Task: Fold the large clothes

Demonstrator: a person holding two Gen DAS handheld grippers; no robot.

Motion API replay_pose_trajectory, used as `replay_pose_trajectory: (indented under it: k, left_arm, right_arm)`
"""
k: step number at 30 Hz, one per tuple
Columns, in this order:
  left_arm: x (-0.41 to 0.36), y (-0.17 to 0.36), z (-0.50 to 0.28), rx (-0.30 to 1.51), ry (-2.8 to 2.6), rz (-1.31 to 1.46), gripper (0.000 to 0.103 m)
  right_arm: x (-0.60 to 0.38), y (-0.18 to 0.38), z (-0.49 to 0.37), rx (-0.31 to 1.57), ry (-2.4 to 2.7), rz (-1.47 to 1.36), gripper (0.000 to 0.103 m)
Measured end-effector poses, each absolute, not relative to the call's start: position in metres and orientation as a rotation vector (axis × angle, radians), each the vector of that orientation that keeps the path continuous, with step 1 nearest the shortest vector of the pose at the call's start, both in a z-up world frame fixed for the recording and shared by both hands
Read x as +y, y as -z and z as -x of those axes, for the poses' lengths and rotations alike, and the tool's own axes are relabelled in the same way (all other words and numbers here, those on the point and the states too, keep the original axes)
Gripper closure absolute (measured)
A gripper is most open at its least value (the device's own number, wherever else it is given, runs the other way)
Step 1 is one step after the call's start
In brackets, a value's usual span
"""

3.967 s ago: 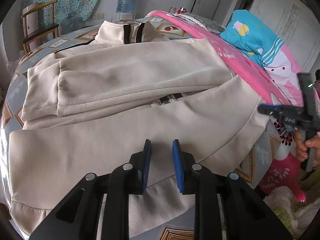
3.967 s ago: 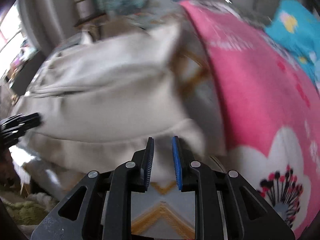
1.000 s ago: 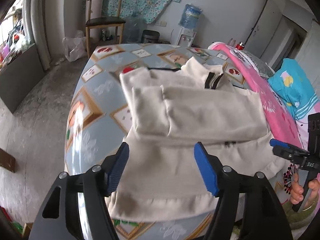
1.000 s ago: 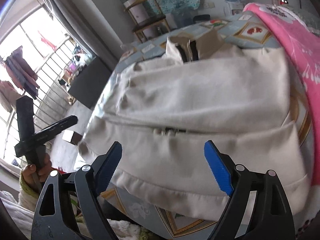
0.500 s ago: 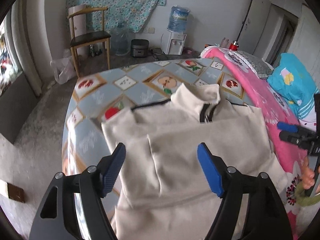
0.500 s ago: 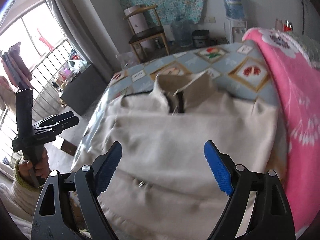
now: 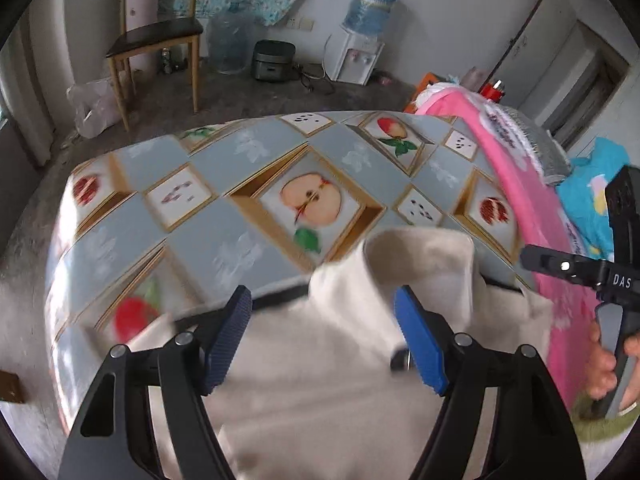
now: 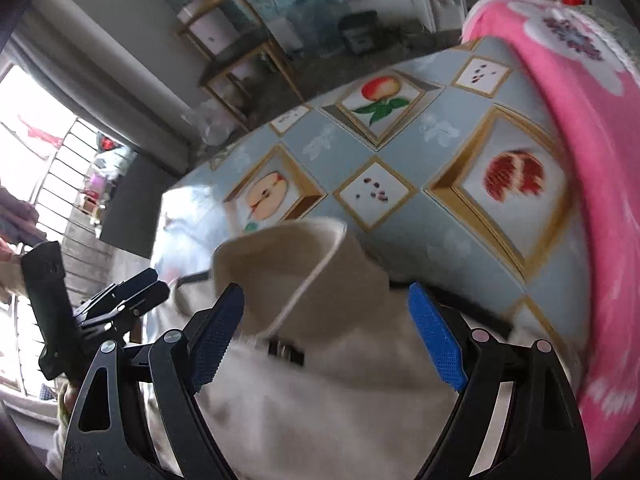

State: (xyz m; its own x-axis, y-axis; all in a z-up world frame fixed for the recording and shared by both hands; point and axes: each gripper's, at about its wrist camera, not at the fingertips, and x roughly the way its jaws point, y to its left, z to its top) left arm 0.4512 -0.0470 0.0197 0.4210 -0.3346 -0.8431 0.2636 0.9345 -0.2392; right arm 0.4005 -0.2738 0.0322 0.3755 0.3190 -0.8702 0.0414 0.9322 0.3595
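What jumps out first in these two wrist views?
The cream jacket fills the near foreground of both views, its stand-up collar raised just beyond the wide-open left gripper and right gripper. Behind it spreads the fruit-print tablecloth, with a bright pink blanket along its right edge.
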Motion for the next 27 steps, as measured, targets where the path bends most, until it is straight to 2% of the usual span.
replay_pose_trajectory:
  k: [5,7,8,10,11,13,23,27]
  left_arm:
    - [-0.079,0.005,-0.486,1.136,0.365,0.078,0.031]
    - [-0.088,0.014,-0.493,1.156,0.332,0.047,0.043]
    - [-0.091,0.019,-0.495,1.164,0.312,0.026,0.047]
    - [-0.094,0.024,-0.497,1.164,0.287,-0.002,0.067]
    - [-0.095,0.025,-0.497,1.158,0.283,-0.005,0.072]
    - [-0.097,0.023,-0.493,1.148,0.304,-0.011,0.089]
    - [-0.093,-0.028,-0.429,0.994,0.436,-0.128,0.094]
    - [-0.077,-0.028,-0.388,0.988,0.510,-0.134,0.094]
  right_arm:
    - [-0.264,0.003,-0.437,1.282,-0.136,-0.316,0.038]
    - [-0.265,0.014,-0.442,1.308,-0.122,-0.310,0.054]
    - [-0.266,0.017,-0.441,1.311,-0.123,-0.311,0.058]
    - [-0.268,0.018,-0.436,1.305,-0.140,-0.306,0.077]
    - [-0.269,0.017,-0.434,1.296,-0.148,-0.303,0.083]
    - [-0.271,0.008,-0.423,1.262,-0.168,-0.278,0.089]
    - [-0.244,-0.041,-0.342,1.100,-0.279,0.045,0.091]
    - [-0.231,-0.036,-0.296,1.076,-0.317,0.169,0.091]
